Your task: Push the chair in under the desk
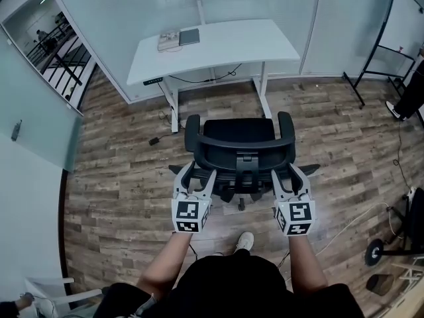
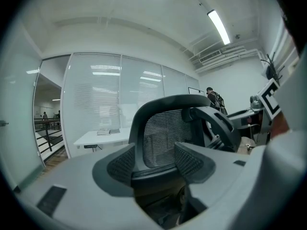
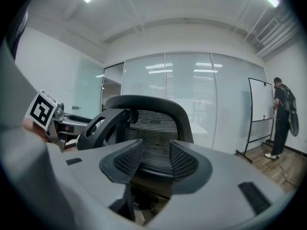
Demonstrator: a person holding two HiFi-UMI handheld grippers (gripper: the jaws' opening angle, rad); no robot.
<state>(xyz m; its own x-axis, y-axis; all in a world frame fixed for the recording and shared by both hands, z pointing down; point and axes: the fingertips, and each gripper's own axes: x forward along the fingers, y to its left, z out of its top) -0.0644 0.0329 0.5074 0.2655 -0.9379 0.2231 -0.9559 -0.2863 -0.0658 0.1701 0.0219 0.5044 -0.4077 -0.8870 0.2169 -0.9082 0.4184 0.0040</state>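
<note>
A black mesh office chair (image 1: pixel 242 144) stands on the wood floor just in front of the white desk (image 1: pixel 218 45), its back toward me. My left gripper (image 1: pixel 197 174) is at the left side of the backrest's rear and my right gripper (image 1: pixel 287 174) at the right side. In the left gripper view the backrest (image 2: pixel 163 133) fills the middle and its lower rim lies between the pads of the left gripper (image 2: pixel 157 164), touching both. The right gripper view shows the same: the backrest (image 3: pixel 153 128) rim is pinched in the right gripper (image 3: pixel 156 161). The seat is hidden.
A dark tablet (image 1: pixel 189 37) and papers lie on the desk. Glass partitions stand behind the desk. At the right are a whiteboard on a stand (image 3: pixel 259 109) and a person (image 3: pixel 283 119). Cables (image 1: pixel 344 224) run over the floor at the right. My foot (image 1: pixel 245 242) is behind the chair base.
</note>
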